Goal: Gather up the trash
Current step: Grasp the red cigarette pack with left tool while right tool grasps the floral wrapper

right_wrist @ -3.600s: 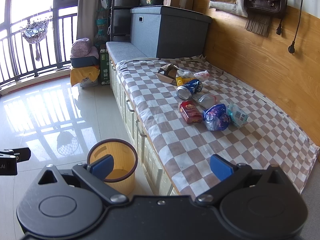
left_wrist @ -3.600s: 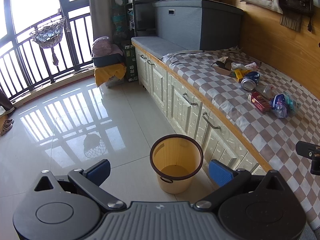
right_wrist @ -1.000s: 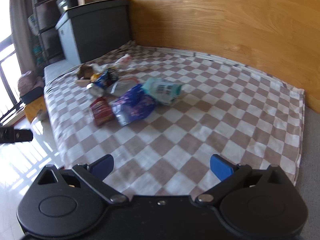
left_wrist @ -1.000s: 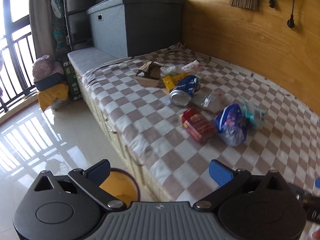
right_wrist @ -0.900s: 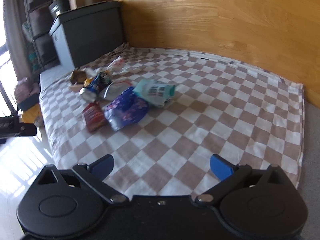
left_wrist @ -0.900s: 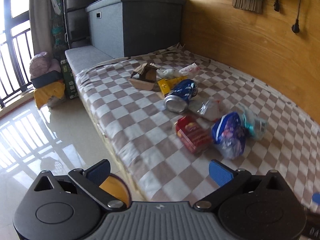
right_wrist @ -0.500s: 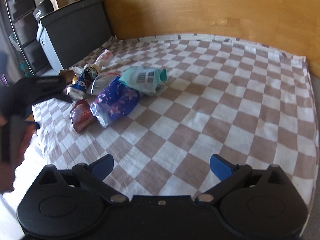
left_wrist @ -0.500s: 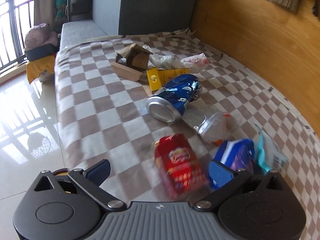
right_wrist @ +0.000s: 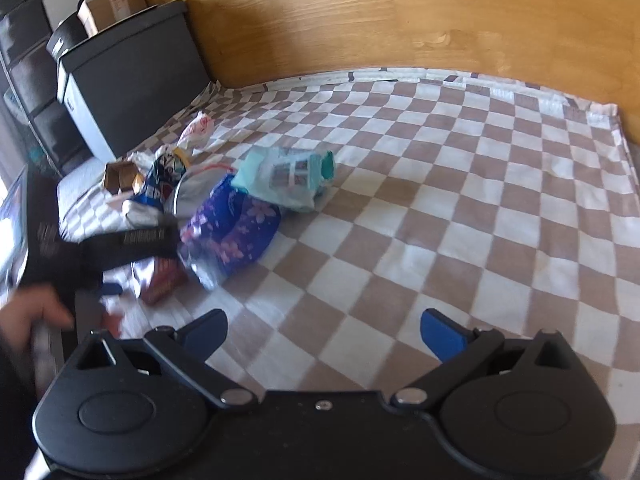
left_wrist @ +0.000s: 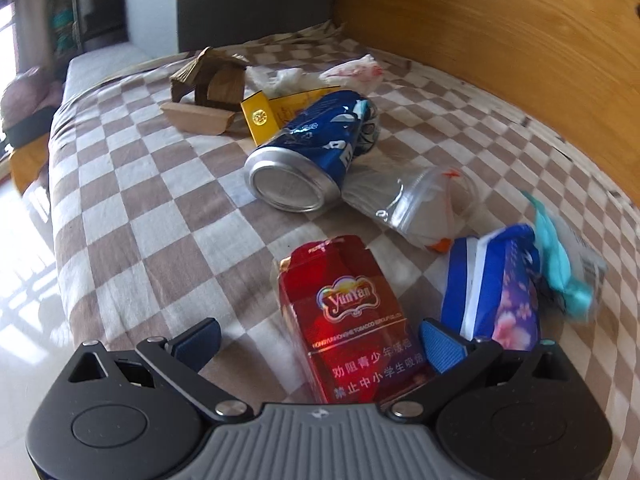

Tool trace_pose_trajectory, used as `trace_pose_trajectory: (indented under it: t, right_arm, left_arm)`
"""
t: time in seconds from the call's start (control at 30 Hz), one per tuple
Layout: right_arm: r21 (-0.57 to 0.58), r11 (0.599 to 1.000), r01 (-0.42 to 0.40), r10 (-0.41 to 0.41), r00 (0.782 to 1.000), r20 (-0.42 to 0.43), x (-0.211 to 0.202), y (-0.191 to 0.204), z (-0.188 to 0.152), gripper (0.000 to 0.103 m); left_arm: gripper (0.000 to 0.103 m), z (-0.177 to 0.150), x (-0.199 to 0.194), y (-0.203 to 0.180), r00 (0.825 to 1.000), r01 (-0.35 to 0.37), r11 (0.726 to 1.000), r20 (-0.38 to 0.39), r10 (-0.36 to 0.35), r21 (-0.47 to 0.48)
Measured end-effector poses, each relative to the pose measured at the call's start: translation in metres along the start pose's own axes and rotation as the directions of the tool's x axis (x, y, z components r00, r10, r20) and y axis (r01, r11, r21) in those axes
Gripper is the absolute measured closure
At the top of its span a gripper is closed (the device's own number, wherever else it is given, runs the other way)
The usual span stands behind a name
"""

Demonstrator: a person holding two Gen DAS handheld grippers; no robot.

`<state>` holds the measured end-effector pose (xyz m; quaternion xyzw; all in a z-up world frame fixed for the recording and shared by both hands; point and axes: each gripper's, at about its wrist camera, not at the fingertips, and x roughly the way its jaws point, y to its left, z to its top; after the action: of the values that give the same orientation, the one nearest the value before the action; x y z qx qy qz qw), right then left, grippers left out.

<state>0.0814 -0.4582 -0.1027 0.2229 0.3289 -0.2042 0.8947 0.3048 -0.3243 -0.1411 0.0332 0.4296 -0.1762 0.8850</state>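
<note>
No trash is yet collected: the red cigarette pack (left_wrist: pixel 352 320), frame centre, lies between the left gripper's (left_wrist: pixel 318 340) open fingers; the right gripper (right_wrist: pixel 324 334) hovers open, empty.

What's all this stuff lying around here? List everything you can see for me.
Red pack: 1, red, nearest, between the left gripper's open fingers.
Can: 1, blue, on its side, mid-cloth.
Clear bag: 1, see-through, right of the can.
Blue bag: 1, blue with pink flowers, right of the red pack.
Teal pack: 1, teal, touching the blue bag.
Yellow box: 1, behind the can.
Cardboard: brown pieces, far left.
White bags: crumpled, farthest back.
Cloth: 1, brown-white checks, under everything.
Wood wall: behind.
Left gripper: open.
Right gripper: open, over bare cloth.
Hand: 1, blurred, holding the left gripper.
</note>
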Motion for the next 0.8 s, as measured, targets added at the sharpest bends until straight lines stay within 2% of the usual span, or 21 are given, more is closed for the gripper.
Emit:
trace_pose_trajectory:
  t: [0.17, 0.27, 0.4, 0.53, 0.63, 0.7, 0.8]
  right_arm:
    - [0.051, 0.998, -0.033, 0.033, 0.999, -0.004, 0.020, 0.012, 0.022, 0.000]
    - [0.138, 0.988, -0.071, 0.076, 0.997, -0.030, 0.039, 0.019, 0.036, 0.000]
    - [0.278, 0.955, -0.107, 0.134, 0.988, -0.079, 0.068, 0.031, 0.049, 0.000]
    - [0.380, 0.916, -0.128, 0.179, 0.979, -0.102, 0.092, 0.047, 0.057, 0.001]
    - [0.425, 0.899, -0.102, 0.177, 0.974, -0.140, 0.108, 0.058, 0.058, 0.012]
    - [0.445, 0.891, -0.086, 0.180, 0.968, -0.173, 0.117, 0.062, 0.056, 0.024]
    - [0.413, 0.909, -0.057, 0.145, 0.972, -0.184, 0.114, 0.064, 0.053, 0.040]
  left_arm:
    - [0.000, -0.003, -0.007, 0.014, 1.000, -0.018, 1.000, -0.001, 0.018, 0.013]
    - [0.000, -0.006, -0.011, 0.022, 1.000, -0.030, 0.999, -0.001, 0.030, 0.018]
    - [0.000, -0.015, -0.012, 0.025, 0.998, -0.066, 0.992, -0.002, 0.067, 0.106]
    - [0.000, -0.020, -0.015, 0.030, 0.998, -0.054, 0.991, -0.001, 0.055, 0.120]
    - [0.000, -0.018, -0.017, 0.030, 0.998, -0.056, 0.992, -0.023, 0.059, 0.109]
    - [0.001, -0.017, -0.021, 0.032, 0.998, -0.038, 0.994, -0.038, 0.042, 0.100]
    - [0.009, -0.012, -0.026, 0.036, 0.999, 0.017, 0.997, -0.033, -0.014, 0.078]
